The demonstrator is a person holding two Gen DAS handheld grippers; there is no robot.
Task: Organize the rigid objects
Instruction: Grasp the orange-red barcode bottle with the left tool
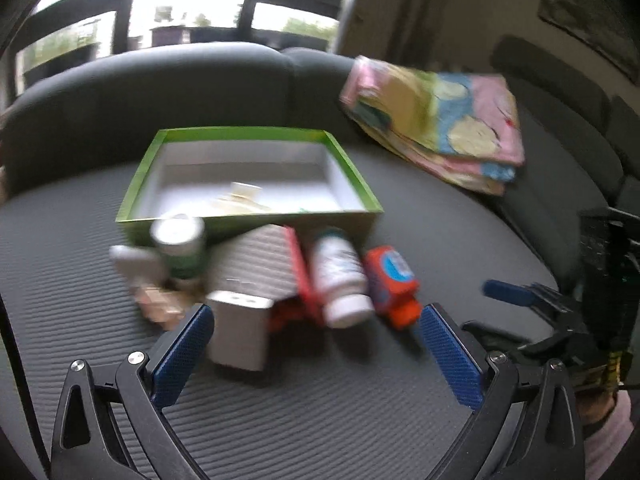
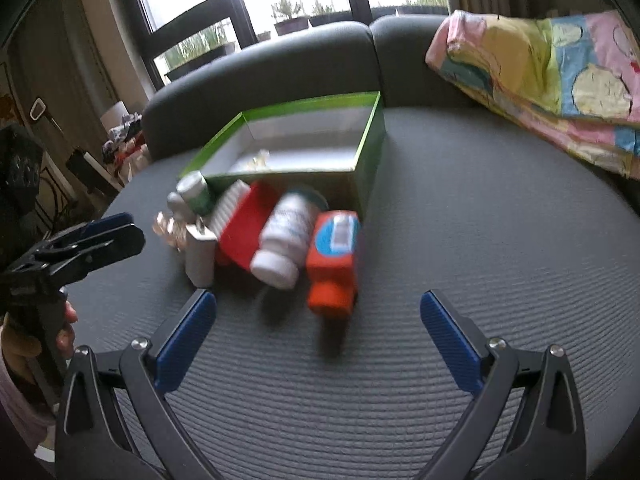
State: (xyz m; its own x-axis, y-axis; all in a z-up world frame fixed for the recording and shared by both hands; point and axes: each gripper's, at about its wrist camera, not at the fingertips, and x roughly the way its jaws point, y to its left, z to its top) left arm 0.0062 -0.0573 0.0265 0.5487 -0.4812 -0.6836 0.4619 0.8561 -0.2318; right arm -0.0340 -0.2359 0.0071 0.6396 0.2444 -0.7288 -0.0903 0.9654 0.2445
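Observation:
A green box [image 1: 362,190] [image 2: 370,140] with a white inside stands open on the grey sofa seat, with a pale item [image 1: 242,196] in it. In front of it lie a white bottle [image 1: 342,276] [image 2: 286,236], an orange bottle [image 1: 394,284] [image 2: 334,256], a red and white carton [image 1: 276,264] [image 2: 248,228], a silver block [image 1: 240,328] [image 2: 200,252], a green-labelled jar [image 1: 180,248] [image 2: 196,192] and a small clear item [image 1: 160,304]. My left gripper [image 1: 316,328] [image 2: 128,228] is open, the silver block just inside its left finger. My right gripper [image 2: 318,312] [image 1: 480,308] is open and holds nothing, a little short of the orange bottle.
A folded colourful blanket [image 1: 436,124] [image 2: 560,72] lies on the seat at the back right. The sofa backrest [image 1: 180,80] rises behind the box, with windows beyond. A hand [image 2: 64,332] holds the left gripper.

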